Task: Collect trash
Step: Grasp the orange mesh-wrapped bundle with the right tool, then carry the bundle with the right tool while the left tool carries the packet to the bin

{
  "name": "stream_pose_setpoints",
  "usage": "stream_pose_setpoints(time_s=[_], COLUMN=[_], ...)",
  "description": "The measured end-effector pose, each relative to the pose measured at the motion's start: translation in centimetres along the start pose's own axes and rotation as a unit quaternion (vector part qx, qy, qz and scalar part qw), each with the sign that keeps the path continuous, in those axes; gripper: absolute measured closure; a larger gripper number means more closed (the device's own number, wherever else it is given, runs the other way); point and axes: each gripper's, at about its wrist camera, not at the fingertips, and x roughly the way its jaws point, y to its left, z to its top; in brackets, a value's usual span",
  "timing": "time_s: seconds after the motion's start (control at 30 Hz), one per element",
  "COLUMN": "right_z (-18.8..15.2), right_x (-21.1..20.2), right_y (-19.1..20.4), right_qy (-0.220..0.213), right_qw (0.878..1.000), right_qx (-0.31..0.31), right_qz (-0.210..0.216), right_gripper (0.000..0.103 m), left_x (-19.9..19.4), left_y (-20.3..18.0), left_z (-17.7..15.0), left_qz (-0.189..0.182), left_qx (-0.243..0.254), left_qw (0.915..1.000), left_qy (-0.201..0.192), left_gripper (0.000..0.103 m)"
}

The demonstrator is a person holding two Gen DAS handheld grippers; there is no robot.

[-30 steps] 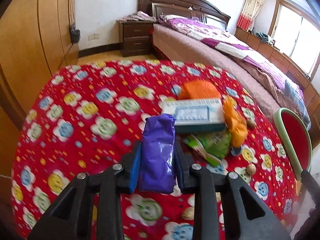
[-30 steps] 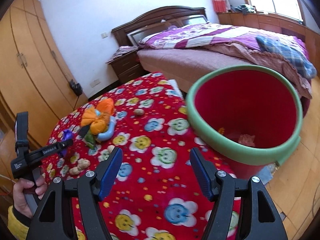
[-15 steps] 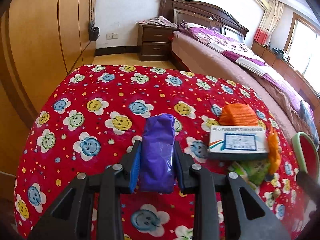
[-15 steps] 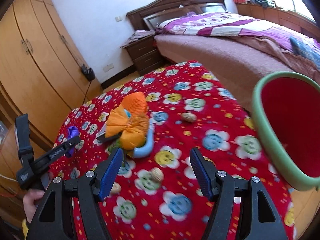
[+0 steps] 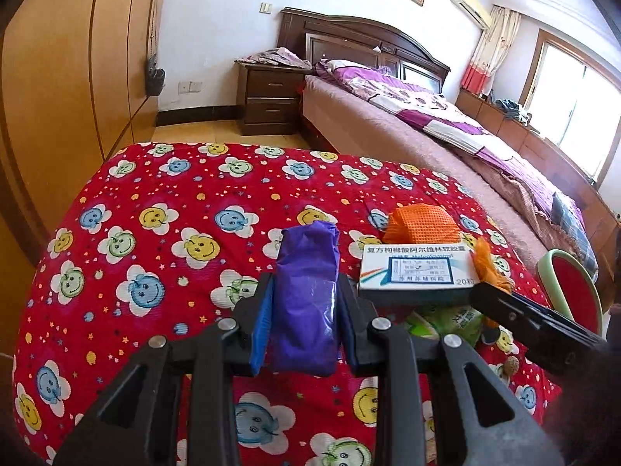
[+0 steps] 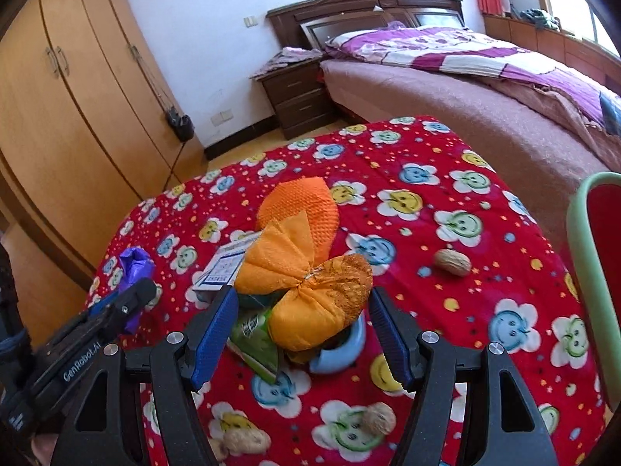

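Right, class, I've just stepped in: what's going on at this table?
A person is clearing trash with two handheld grippers. The left gripper is shut on a purple wrapper. The right gripper is open, its fingers either side of an orange bundle on the trash pile. The red bin waits at the table's right edge.

Purple packet (image 5: 306, 303), orange bag (image 6: 306, 291) — red smiley-flower tablecloth (image 5: 155, 209), seemingly.

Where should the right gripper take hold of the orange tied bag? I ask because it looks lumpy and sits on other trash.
Probably at the cinched waist of the orange tied bag, where the tie narrows it between two puffy lobes. Come from above and the near side: the right gripper is open and already straddles it, and the green packet underneath stays clear of the pads.
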Motion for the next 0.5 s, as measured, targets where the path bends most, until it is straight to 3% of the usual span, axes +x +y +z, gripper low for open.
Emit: stream_pose_setpoints(time_s=[0.1,0.5], right_z=[-0.1,-0.8], right_x=[0.1,-3.6], right_y=[0.3,-0.4], right_qy=[0.001,-0.032], right_qw=[1.0,0.999], right_qx=[-0.006,0.012], right_qz=[-0.003,-0.007], right_gripper=[0.059,0.064], left_x=[0.1,-0.2], left_y=[0.0,1.0], left_z=[-0.1,0.1], left_qz=[-0.004,-0.008], left_qx=[-0.005,-0.027], left_qw=[1.0,0.9996], left_qy=[0.004,0.0], left_gripper=[0.072,0.072])
